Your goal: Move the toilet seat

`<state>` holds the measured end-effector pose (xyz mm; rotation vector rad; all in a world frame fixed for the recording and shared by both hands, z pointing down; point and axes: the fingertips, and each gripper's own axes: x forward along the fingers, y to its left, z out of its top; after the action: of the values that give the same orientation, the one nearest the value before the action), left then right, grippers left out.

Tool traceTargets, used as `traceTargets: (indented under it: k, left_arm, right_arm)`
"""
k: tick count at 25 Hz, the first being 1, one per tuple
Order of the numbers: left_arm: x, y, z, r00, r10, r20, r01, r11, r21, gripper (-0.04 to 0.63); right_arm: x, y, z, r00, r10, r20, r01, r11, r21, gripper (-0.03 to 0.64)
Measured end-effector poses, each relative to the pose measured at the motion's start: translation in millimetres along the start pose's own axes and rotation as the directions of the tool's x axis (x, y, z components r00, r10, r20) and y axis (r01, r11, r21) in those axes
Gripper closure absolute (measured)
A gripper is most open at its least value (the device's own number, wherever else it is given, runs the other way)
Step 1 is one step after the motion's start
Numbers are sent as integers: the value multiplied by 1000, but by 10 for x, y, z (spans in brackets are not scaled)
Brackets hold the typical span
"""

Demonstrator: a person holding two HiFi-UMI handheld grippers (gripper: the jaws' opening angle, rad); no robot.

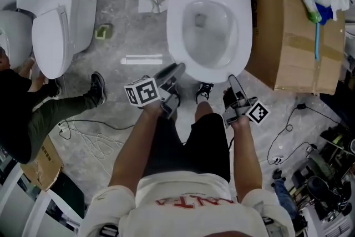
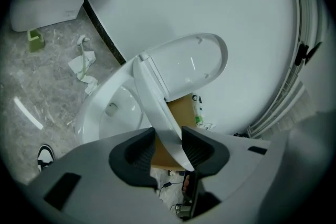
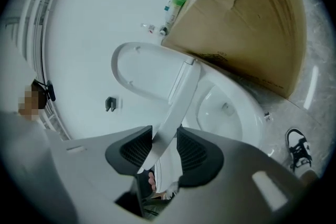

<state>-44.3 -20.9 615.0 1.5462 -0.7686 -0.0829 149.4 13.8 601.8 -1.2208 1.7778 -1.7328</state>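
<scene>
Together, left tool (image 1: 176, 70) and right tool (image 1: 232, 81) clamped on raised toilet seat (image 2: 157, 107), forearms (image 1: 138, 141) outstretched.

Head view: looks steeply down from above the person's head. The toilet (image 1: 178, 36) fills the upper centre, with the left gripper (image 1: 172, 72) and right gripper (image 1: 233, 83) just below it. Each gripper view sits close behind its own jaws and faces up along the raised toilet seat (image 2: 157, 102) toward a white wall. All three views share the bowl and the cardboard box (image 1: 288, 36).
</scene>
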Motion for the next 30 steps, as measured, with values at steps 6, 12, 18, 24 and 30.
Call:
traceTargets:
  k: [6,12,18,24,30]
  left_arm:
    - [-9,-346,200,997,-81,-11,80,996,-35,434]
    - [49,-674,420,991,-134,-24,133,990,-45,433]
    - [88,-939,671,987,-162,4,162,986,-42,433]
    - [140,-1251,965,981,-186,53,187,982,-8,433]
    - [263,-1601,1318,968,-219,124,222,975,-4,433]
  right_arm:
    - [28,328,234,994,18,105,-20,1000,15,474]
    - [40,565,517,969,29,245,-47,997,68,476]
    - [148,839,766,953,72,294,-100,991,84,479]
    - [260,1175,1048,951,156,268,-174,984,46,479]
    - [463,1534,1394,949,244,200,-246,969,-14,491]
